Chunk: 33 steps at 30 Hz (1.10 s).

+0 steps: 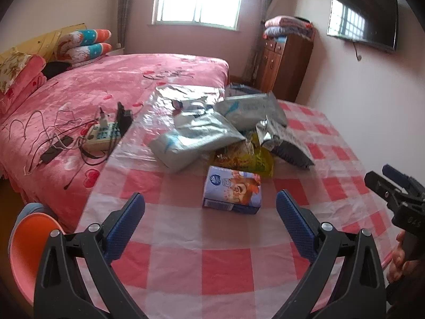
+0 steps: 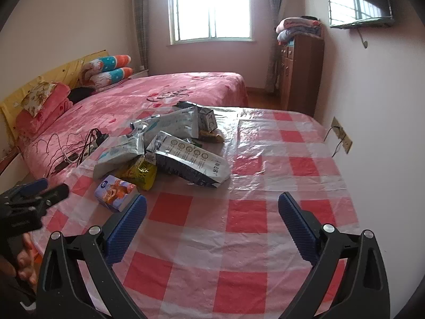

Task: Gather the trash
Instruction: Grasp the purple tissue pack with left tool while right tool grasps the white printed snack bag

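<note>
A pile of empty wrappers lies on the red-and-white checked table (image 1: 186, 265): silver-white bags (image 1: 196, 135), a yellow bag (image 1: 247, 156), a dark foil bag (image 1: 287, 143). A small blue tissue pack (image 1: 232, 194) lies nearest. My left gripper (image 1: 211, 207) is open and empty, just short of the tissue pack. My right gripper (image 2: 212, 210) is open and empty over the table (image 2: 239, 239), with the foil bag (image 2: 191, 159), yellow bag (image 2: 140, 172) and tissue pack (image 2: 117, 191) ahead to its left. Each gripper shows at the edge of the other view, left (image 2: 39, 188) and right (image 1: 382, 178).
A pink bed (image 1: 106, 85) adjoins the table's left and far side, with a power strip and cables (image 1: 98, 133) on it. An orange stool (image 1: 32, 242) stands at the lower left. A wooden cabinet (image 1: 284, 63) and wall TV (image 1: 364, 18) are at right. A wall socket (image 2: 342, 135) sits beside the table.
</note>
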### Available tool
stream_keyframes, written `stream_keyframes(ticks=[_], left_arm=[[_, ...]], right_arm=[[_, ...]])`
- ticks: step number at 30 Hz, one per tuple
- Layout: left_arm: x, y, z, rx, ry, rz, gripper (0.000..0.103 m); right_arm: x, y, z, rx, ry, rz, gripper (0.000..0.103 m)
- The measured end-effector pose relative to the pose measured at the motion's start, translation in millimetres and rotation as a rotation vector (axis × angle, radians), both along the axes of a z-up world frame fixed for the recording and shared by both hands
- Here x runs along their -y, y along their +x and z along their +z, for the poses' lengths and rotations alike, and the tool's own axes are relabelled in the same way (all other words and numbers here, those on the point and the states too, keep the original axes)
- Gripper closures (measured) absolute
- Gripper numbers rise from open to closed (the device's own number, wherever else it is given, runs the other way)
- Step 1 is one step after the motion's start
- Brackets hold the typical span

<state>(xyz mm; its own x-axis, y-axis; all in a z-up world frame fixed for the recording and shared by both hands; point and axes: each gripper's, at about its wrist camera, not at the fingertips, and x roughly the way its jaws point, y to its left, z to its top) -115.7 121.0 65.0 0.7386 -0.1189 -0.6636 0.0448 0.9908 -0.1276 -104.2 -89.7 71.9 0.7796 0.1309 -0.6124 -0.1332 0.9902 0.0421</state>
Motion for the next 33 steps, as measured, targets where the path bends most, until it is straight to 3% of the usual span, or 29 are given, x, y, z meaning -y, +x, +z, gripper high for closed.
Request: stream_keyframes(ticks=[7,11,33], left_arm=[[20,25,-30,-0.081,0.038,-0.050,0.004],[24,38,-42,-0.109,0.080,-0.052,0.004],[37,70,-54,-0.154,0.063,-0.082,0.004]], right_arm=[[1,25,-15,-0.027,-0.013,0.045,0.006],[-4,48,-25,-0.057,-0.046,0.096,0.020],[-60,140,-67,-0.098,-0.311,0.252,0.010]])
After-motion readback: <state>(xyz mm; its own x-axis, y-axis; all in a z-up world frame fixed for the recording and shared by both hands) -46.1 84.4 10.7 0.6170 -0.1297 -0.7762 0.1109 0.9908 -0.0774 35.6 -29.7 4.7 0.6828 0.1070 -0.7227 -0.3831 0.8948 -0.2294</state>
